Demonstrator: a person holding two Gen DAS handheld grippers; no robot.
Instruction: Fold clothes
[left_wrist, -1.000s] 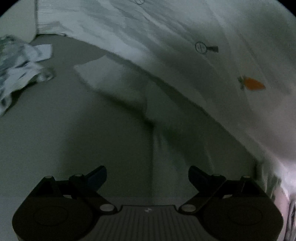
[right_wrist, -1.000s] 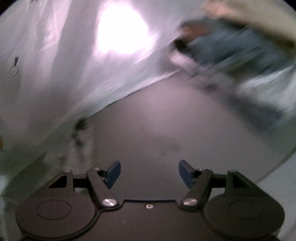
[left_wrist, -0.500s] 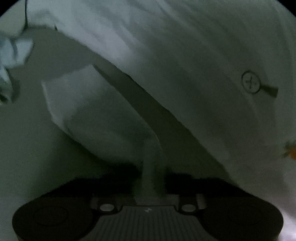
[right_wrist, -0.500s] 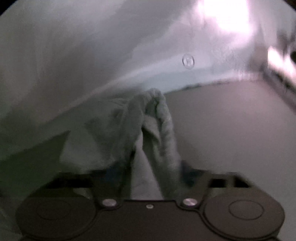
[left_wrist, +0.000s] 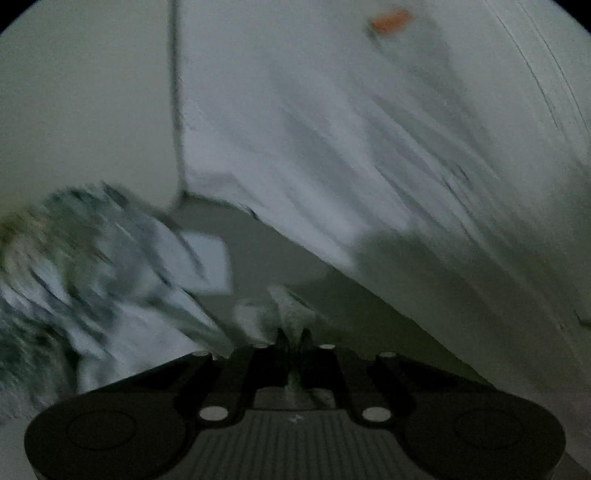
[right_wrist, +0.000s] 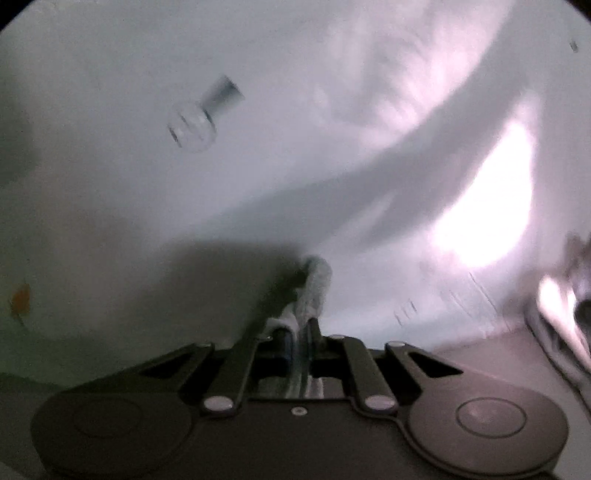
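Note:
A white garment (left_wrist: 351, 129) with a small orange carrot print (left_wrist: 389, 20) hangs lifted across the left wrist view. My left gripper (left_wrist: 291, 339) is shut on a bunched edge of it, the jaws still squeezing closed on the cloth. In the right wrist view the same white garment (right_wrist: 258, 166) fills the frame, with a clear button (right_wrist: 192, 127) showing. My right gripper (right_wrist: 301, 332) pinches a rolled fold of this fabric, its jaws also still closing, with the pads pressing on the cloth. Both views are blurred by motion.
A crumpled pile of patterned grey-white clothes (left_wrist: 74, 266) lies at the left on the grey table (left_wrist: 280, 258). A pale wall (left_wrist: 74, 92) stands behind. More clothing (right_wrist: 561, 306) lies at the right edge of the table (right_wrist: 480, 354).
Both grippers went from open to shut on the white garment's edge, then lifted it. The cloth now hangs higher and the patterned pile looms larger at the left.

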